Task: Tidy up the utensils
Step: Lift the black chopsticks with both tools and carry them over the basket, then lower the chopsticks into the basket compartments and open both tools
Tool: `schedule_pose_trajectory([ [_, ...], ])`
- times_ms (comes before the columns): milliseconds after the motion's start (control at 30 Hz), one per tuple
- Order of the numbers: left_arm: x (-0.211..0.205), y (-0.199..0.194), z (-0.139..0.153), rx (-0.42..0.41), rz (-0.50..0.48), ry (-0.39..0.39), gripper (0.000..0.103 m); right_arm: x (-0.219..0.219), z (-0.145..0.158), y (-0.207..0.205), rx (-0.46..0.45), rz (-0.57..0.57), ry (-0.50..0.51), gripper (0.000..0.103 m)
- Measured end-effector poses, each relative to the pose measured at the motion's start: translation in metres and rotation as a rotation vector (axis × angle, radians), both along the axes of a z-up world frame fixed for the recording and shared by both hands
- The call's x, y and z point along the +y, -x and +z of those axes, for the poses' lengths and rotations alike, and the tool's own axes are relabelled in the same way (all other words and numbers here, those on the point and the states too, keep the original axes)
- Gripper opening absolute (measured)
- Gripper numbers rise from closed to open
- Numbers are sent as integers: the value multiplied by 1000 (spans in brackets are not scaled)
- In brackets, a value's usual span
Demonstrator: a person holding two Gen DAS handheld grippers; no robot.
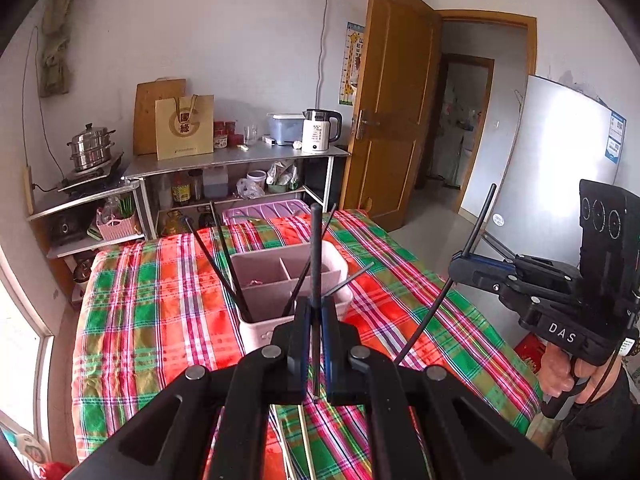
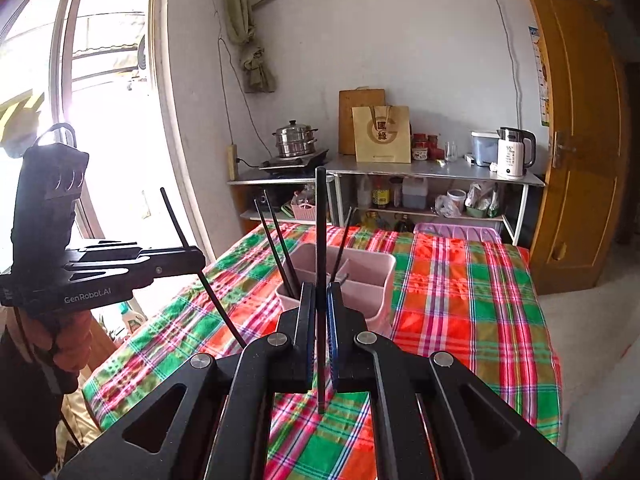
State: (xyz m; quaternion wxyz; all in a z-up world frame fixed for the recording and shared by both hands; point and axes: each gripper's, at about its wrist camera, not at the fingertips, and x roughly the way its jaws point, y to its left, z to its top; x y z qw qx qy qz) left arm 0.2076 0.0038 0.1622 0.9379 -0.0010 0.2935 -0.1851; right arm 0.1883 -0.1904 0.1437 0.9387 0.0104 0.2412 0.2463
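Window right view only; fridge left view only.

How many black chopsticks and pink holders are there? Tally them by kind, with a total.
Pink divided utensil holder: 1
Black chopsticks: 6 (4 standing in the holder, 1 clamped in the left gripper, 1 in the right gripper)
Total: 7

Quick count: two claws, each pinching one black chopstick, one pink holder with roughly four chopsticks standing inside.
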Motion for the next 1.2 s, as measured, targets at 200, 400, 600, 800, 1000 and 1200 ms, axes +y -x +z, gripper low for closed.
schedule_pose_trajectory([
  [200, 10, -21, 24, -17, 29, 5, 5, 16, 20, -26, -30, 16, -42, 5],
  [400, 18, -48, 46, -39, 56, 6, 5, 24, 37, -52, -63, 14, -87, 5],
  [600, 19, -78, 51, -46, 55, 17, 5, 32, 37, -79, -75, -3, -93, 5],
  [800, 20, -103, 38, -42, 56, 22, 5, 37, 25, -101, -55, -17, -106, 5],
  [1000, 21, -120, 9, -11, 49, 18, 5, 47, 0, -113, -19, -20, -74, 5],
  [1200, 23, -127, -20, 36, 49, 17, 5, 55, -21, -119, 25, -16, -47, 5],
])
